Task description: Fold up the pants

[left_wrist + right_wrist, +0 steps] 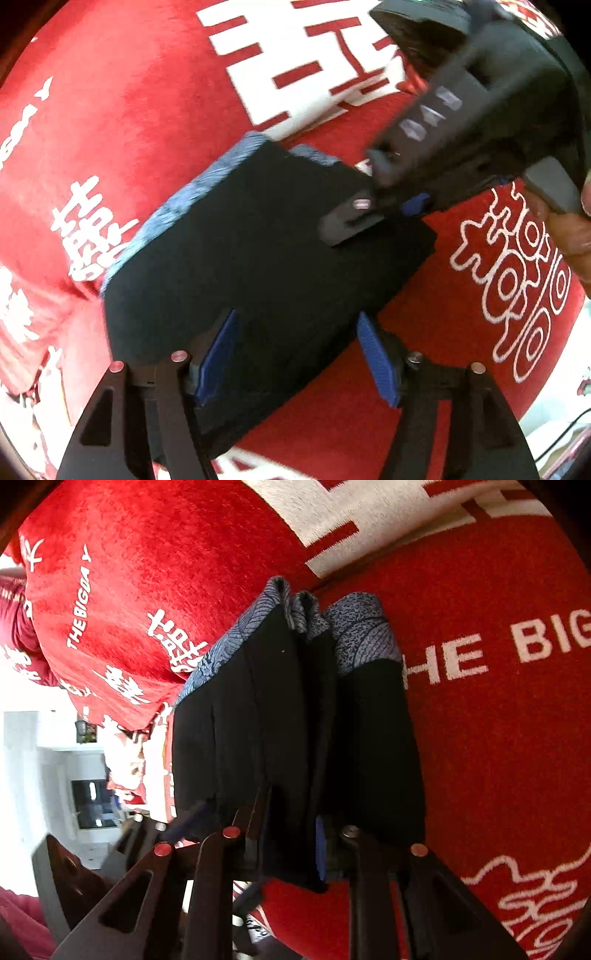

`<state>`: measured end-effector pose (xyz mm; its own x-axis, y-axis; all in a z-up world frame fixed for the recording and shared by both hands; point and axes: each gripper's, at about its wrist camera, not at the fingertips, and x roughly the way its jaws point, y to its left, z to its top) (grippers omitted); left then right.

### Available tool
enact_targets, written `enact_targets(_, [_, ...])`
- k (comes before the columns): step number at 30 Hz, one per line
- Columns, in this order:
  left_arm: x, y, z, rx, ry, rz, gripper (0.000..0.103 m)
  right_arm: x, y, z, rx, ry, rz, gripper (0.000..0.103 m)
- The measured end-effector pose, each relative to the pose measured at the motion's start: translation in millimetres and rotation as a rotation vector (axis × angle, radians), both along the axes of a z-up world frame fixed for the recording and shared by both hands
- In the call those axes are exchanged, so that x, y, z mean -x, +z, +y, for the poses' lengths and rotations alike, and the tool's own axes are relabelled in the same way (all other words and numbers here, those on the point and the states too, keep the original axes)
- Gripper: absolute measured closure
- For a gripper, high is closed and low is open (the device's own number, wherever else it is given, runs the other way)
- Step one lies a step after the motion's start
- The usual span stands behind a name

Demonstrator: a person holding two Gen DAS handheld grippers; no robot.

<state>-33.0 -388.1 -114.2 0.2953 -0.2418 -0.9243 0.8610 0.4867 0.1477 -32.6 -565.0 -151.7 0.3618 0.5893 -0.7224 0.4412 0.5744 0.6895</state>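
Left tool: we note the blue pads standing apart over the lower edge of the pants, not pressing on the cloth. Right tool: jaws narrow, and we read them as pinching a thick fold of the dark fabric. In the left view it enters from the upper right, its tip at the bundle's right edge. The pants lie folded on the red blanket, long axis running lower left to upper right, grey patterned hems at the upper end. We judge the right tool nearer the next fold.
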Motion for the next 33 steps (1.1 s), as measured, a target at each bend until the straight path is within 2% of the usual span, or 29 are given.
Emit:
enact_targets(2, [-5,10,15,0.015,0.032,-0.001,0.036,1,5,6,0.038,0.018,0.0,0.081])
enact_targets(5, [-17,21,38,0.02,0.1,-0.051,0.036,2,12,19,0.11,0.048,0.027,0.081])
enact_targets(8, [-48,25,63,0.021,0.212,-0.061,0.036,3,17,26,0.151,0.04,0.053,0.079])
enact_targets(10, [-72,13,78,-0.018,0.308,-0.024,0.036,5,19,30,0.194,0.039,0.071,0.078])
enact_targets(13, [-93,-6,97,-0.026,0.424,0.06,0.035,-1,28,35,0.27,0.038,0.102,0.074])
enact_targets(15, [-99,-19,104,-0.025,0.452,0.101,0.024,-3,32,40,0.349,0.049,0.121,0.072])
enact_targets(16, [-100,-23,105,-0.026,0.467,0.101,0.022,-1,35,40,0.389,0.053,0.133,0.072])
enact_targets(19, [-102,-27,109,0.002,0.506,0.141,0.022,1,47,44,0.468,0.03,0.168,0.072])
enact_targets(22, [-106,-29,116,0.021,0.532,0.171,0.022,1,64,53,0.536,0.03,0.141,0.072])
enact_targets(24, [-106,-32,117,0.026,0.53,0.178,0.022,-2,76,64,0.526,0.033,0.088,0.072])
enact_targets(26, [-108,-31,116,0.024,0.523,0.182,0.022,-9,76,79,0.502,0.068,0.072,0.072])
enact_targets(29, [-109,-32,116,0.018,0.514,0.198,0.021,-17,54,98,0.503,0.147,0.126,0.072])
enact_targets(30, [-109,-32,116,0.016,0.512,0.205,0.016,-18,44,100,0.513,0.153,0.153,0.071])
enact_targets(33, [-110,-34,119,0.01,0.513,0.224,0.012,-17,33,95,0.485,0.114,0.17,0.07])
